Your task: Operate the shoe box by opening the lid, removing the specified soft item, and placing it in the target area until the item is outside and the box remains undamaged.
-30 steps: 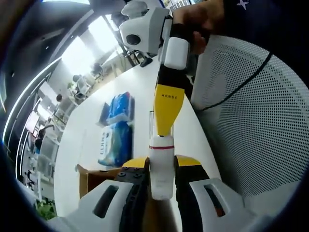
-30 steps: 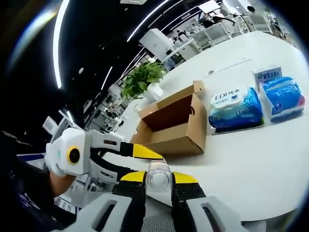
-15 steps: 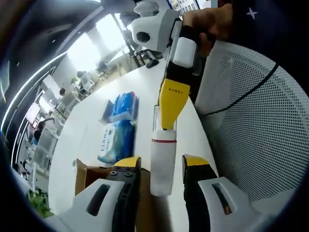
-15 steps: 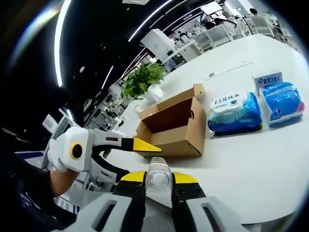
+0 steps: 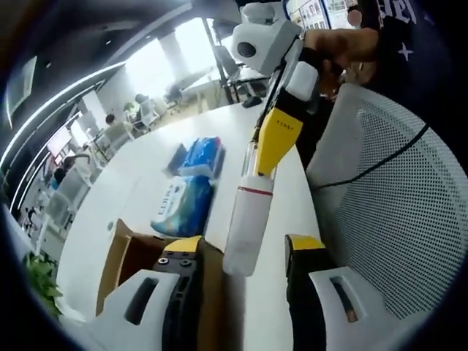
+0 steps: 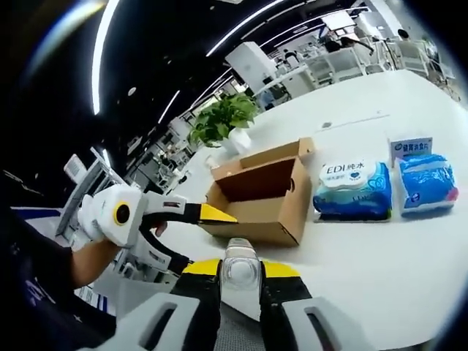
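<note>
Right gripper view looks across a white table at the shoe box, a brown cardboard one standing with its top open and the flaps up; its inside looks bare from here, though the far corner is hidden. Two soft packs lie on the table well outside the box: a white-and-blue wipes pack just right of it, and a blue pack beyond that, with a small card behind. So I judge the opening done and at least these items already out; which one is the specified item, and where the target area is, the pictures do not tell.

The right gripper is clamped on a clear bottle, seen end-on between its jaws. In the left gripper view the left gripper has its jaws apart on either side of that bottle's white end, not gripping it.

Nearby stand a potted plant behind the box and a mesh chair close beside the grippers. The bottle occupies the right gripper, so it cannot take a pack until that is set down.
</note>
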The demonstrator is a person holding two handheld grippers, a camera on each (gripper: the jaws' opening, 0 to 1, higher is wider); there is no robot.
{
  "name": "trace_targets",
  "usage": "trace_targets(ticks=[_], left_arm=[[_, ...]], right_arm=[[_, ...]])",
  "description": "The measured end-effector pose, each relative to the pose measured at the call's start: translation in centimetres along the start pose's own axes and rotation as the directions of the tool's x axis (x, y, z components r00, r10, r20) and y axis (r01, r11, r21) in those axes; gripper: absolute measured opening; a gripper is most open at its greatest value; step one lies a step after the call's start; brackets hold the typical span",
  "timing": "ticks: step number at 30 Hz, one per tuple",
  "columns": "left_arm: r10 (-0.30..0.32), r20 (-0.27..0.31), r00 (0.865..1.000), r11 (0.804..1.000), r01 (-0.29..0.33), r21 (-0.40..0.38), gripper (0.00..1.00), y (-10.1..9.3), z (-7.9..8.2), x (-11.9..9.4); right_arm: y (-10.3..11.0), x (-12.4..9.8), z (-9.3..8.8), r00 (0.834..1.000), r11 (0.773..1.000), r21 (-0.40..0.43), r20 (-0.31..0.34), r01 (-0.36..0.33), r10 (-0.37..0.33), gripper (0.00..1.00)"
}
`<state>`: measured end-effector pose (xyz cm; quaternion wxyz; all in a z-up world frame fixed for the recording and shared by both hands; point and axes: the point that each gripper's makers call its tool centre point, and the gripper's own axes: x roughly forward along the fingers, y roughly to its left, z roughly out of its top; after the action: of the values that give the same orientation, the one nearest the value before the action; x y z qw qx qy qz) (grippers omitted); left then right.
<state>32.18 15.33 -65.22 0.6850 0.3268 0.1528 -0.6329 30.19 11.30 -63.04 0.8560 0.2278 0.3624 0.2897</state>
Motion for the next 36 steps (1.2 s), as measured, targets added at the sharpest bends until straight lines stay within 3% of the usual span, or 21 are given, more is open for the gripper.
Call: trace_targets(ticks=[7, 13, 24, 33, 36], left_arm=[[0.034, 0.021, 0.999, 0.995, -0.032, -0.100, 0.48, 0.4, -0.3, -1.0], [0.066, 0.005, 0.998, 0.980, -0.064, -0.187, 0.51, 0.7, -1.5, -1.9], [0.127, 0.005, 0.992, 0.958, -0.121, -0.260, 0.56, 1.0, -2.5, -3.4], [0.176, 0.012, 0.984, 0.934, -0.163, -0.319, 0.59, 1.5, -2.9, -4.5], [0.193, 0.005, 0.981, 0.925, -0.180, -0.336, 0.61, 1.5, -3.2, -5.0]], right_arm=[[-0.1, -0.8, 1.0, 1.000, 0.995, -0.095, -0.012, 0.020, -0.021, 0.14], [-0.5, -1.2, 1.4, 0.999, 0.987, -0.156, -0.036, 0.027, -0.033, 0.14], [-0.7, -2.0, 2.9, 0.997, 0.962, -0.269, -0.064, 0.034, -0.053, 0.14], [-1.3, -2.9, 5.1, 0.992, 0.922, -0.386, -0.097, 0.036, -0.079, 0.14], [-1.5, -3.1, 6.1, 0.990, 0.898, -0.438, -0.106, 0.036, -0.092, 0.14]])
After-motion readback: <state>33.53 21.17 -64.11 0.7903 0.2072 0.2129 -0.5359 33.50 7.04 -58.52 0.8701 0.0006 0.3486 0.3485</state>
